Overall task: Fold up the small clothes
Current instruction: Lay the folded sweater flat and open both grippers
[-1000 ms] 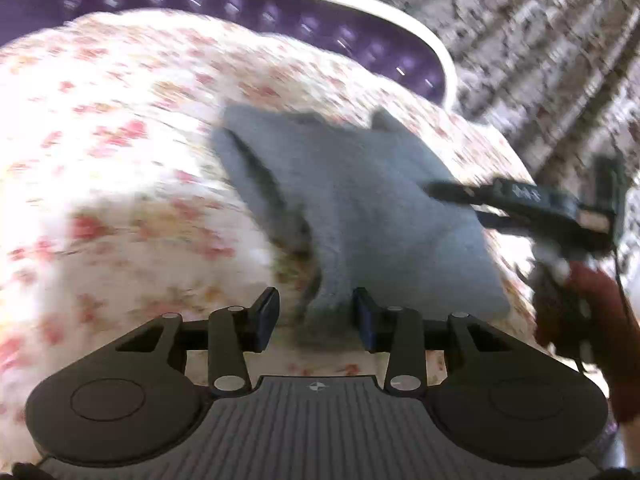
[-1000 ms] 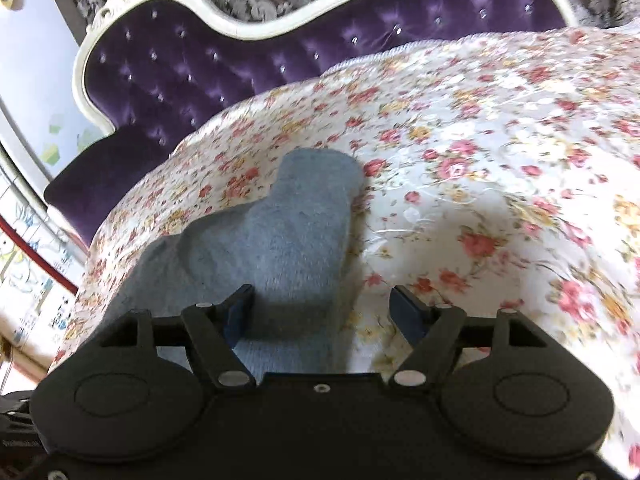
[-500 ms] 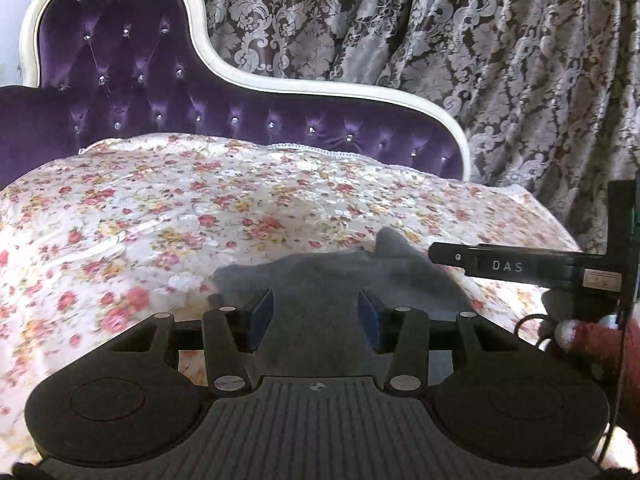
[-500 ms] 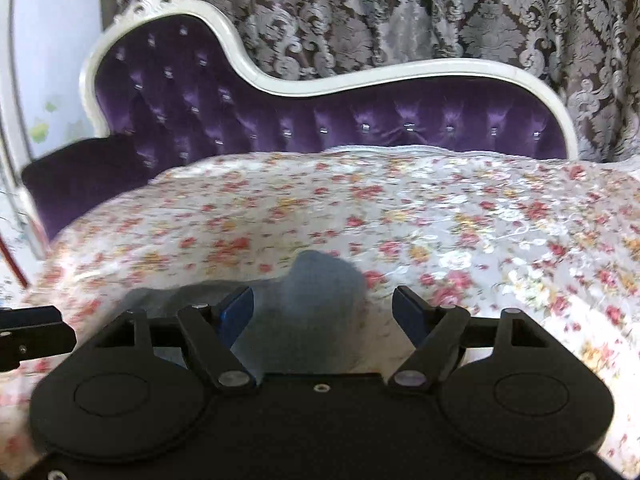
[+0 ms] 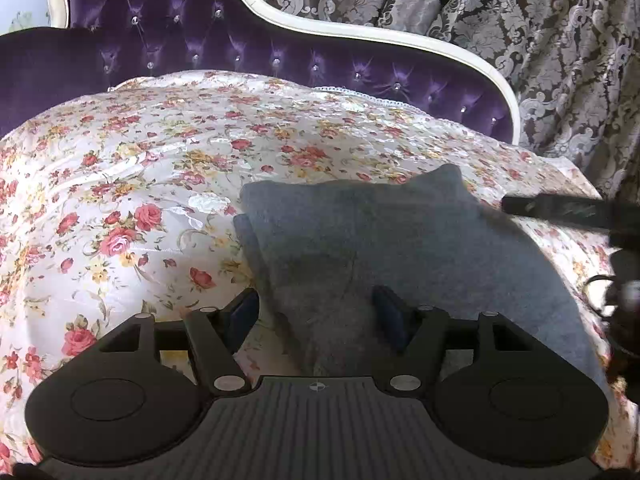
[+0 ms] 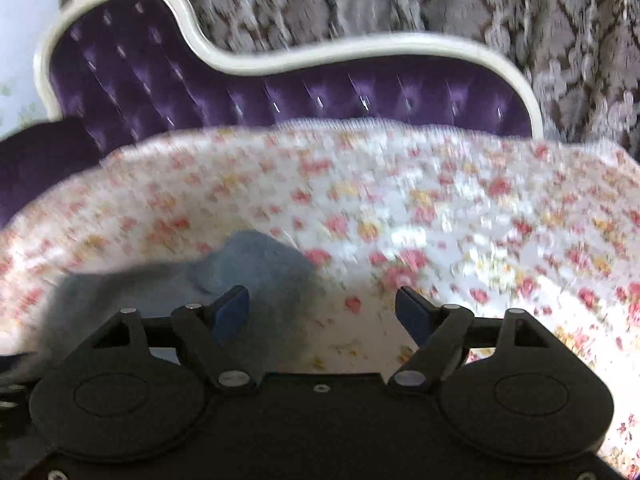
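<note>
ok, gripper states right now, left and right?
Left gripper: open, has just been opening; grey cloth lies between the fingers, not pinched.
Right gripper: open, holding nothing.

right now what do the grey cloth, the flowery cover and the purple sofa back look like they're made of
Grey cloth: soft knit or fleece, judging by its matte, fuzzy surface and rounded folds.
Flowery cover: probably a satin-like woven fabric; it has a slight sheen and raised woven flowers under the print.
Purple sofa back: likely velvet, button-tufted with shiny studs, in a glossy cream frame that may be painted wood.
</note>
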Available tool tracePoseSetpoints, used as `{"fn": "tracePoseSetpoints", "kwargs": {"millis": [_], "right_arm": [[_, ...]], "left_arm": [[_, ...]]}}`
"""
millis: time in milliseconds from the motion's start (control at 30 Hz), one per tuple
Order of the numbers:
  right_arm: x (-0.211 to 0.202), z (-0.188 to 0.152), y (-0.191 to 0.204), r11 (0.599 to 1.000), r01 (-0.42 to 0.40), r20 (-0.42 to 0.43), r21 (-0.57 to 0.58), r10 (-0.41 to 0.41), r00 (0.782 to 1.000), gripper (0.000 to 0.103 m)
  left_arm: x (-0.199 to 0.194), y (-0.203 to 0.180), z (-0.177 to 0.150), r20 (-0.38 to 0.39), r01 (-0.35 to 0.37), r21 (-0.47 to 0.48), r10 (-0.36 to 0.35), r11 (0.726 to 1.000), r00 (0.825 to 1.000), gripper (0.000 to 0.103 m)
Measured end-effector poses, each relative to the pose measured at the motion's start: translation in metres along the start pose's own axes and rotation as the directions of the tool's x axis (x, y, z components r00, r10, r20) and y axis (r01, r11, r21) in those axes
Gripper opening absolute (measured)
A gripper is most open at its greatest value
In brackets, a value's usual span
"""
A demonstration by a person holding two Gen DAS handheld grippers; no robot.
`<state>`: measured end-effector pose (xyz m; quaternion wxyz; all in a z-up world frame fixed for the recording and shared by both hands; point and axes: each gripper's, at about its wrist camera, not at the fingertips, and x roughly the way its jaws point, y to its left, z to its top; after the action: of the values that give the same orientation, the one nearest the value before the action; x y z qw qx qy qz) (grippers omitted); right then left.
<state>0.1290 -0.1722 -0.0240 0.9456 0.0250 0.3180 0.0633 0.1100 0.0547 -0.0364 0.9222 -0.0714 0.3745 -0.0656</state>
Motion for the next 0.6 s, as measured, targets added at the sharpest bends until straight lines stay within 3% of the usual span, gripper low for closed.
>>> {"fn": "tracePoseSetpoints", "kwargs": {"millis": [100,200,267,367,500,600], "right_arm": [[-0.021,-0.007,0.01,0.998,-0.023,0.007,-0.051,0.023,1.0,0.083],[-0.016,-0.028,0.012,0.992,0.022,-0.061,-0.122,-0.03,0.998,0.083],[-0.01,-0.039,0.007,0.994,0.028,-0.078,-0.11,-0.036,0.996,0.083],[-0.022,-0.037,0.002,0.999,0.021,-0.043,-0.034,-0.023,0.999,0.083],[-0.053,-0.037,0.015,0.995,0.013,0.031,-0.1,-0.01,0.999,0.086],[-0.061,-0.048,0.023,0.988,0.01,-0.005,-0.157,-0.011,1.0,0.092]], "left_arm": [[0.003,-0.002,0.002,0.0,0.0,-0.009,0.0,1.0,1.0,0.064],[0.003,-0.002,0.001,0.007,-0.005,-0.008,0.005,1.0,1.0,0.067],[0.004,-0.003,0.0,0.009,-0.008,-0.005,0.008,1.0,1.0,0.069],[0.0,-0.005,0.0,0.018,-0.019,0.003,0.019,1.0,1.0,0.069],[-0.017,-0.007,-0.001,0.037,-0.037,-0.002,0.037,0.999,0.999,0.068],[-0.03,-0.013,-0.007,0.044,-0.059,0.023,0.058,0.998,0.997,0.068]]}}
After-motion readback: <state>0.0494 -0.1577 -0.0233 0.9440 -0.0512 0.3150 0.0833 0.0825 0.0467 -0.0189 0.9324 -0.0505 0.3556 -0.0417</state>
